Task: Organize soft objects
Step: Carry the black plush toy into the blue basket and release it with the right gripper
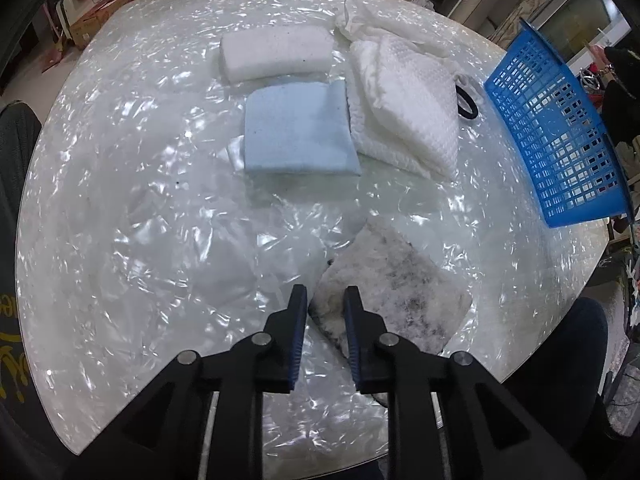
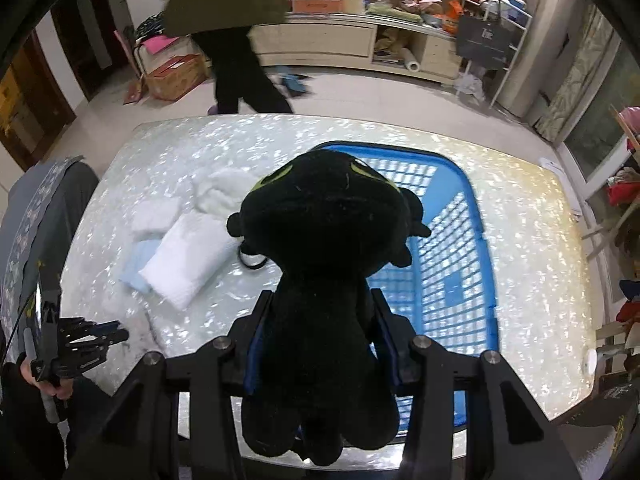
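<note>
My right gripper (image 2: 320,312) is shut on a black plush toy (image 2: 324,248) with green eyes and holds it above the near edge of the blue basket (image 2: 452,272). My left gripper (image 1: 326,300) is open and empty, its fingertips over the near left corner of a grey-and-white speckled sponge (image 1: 394,292). On the table lie a light blue foam pad (image 1: 298,130), a white foam block (image 1: 276,52) and a white folded cloth (image 1: 404,108). The blue basket (image 1: 556,128) stands at the right in the left wrist view.
A black hair tie (image 1: 468,102) lies between the white cloth and the basket. The shiny white table (image 1: 140,200) is rounded at its edges. A person (image 2: 236,32) walks beyond the far table edge. The left gripper (image 2: 92,340) shows at lower left in the right wrist view.
</note>
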Action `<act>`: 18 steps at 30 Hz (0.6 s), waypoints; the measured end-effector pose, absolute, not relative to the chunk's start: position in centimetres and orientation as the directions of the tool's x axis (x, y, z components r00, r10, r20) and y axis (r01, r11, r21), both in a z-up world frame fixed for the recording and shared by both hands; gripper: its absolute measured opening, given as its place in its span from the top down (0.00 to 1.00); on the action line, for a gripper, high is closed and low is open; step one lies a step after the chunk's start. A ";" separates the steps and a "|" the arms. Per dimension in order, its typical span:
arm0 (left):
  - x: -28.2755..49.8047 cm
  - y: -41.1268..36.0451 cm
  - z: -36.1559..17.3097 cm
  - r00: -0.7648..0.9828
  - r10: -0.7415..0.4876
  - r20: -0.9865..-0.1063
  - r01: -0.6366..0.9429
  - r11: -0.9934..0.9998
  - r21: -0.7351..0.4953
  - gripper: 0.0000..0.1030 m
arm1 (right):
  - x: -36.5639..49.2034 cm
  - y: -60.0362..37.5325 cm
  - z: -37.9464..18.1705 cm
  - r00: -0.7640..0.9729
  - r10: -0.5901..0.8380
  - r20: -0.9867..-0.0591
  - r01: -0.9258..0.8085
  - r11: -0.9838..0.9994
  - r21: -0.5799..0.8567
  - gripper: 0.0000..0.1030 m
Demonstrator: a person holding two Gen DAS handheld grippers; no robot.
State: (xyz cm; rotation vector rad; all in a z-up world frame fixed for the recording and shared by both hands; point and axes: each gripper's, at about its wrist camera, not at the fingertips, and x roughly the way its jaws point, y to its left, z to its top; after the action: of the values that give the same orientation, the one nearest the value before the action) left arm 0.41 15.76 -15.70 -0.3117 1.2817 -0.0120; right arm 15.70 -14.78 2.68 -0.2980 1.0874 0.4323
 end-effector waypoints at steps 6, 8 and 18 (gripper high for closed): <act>1.4 14.3 -15.8 0.289 -0.174 -0.941 -0.130 0.967 -0.219 0.82 | 17.1 -15.4 1.7 0.394 0.155 -0.906 -0.453 0.890 -0.045 0.57; 1.6 14.2 -15.9 0.283 -0.183 -0.941 -0.129 0.965 -0.226 0.84 | 17.9 -15.5 1.4 0.386 0.149 -0.910 -0.444 0.895 -0.042 0.57; 2.4 13.0 -16.1 0.264 -0.177 -0.948 -0.122 0.969 -0.215 0.92 | 20.2 -16.2 -2.2 0.306 0.151 -0.940 -0.428 0.904 0.006 0.57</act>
State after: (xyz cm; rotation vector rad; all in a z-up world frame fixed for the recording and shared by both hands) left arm 2.45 12.96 -16.11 -0.2659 1.3073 -0.0383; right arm 20.21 -16.21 -2.16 -0.2655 1.2033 0.3889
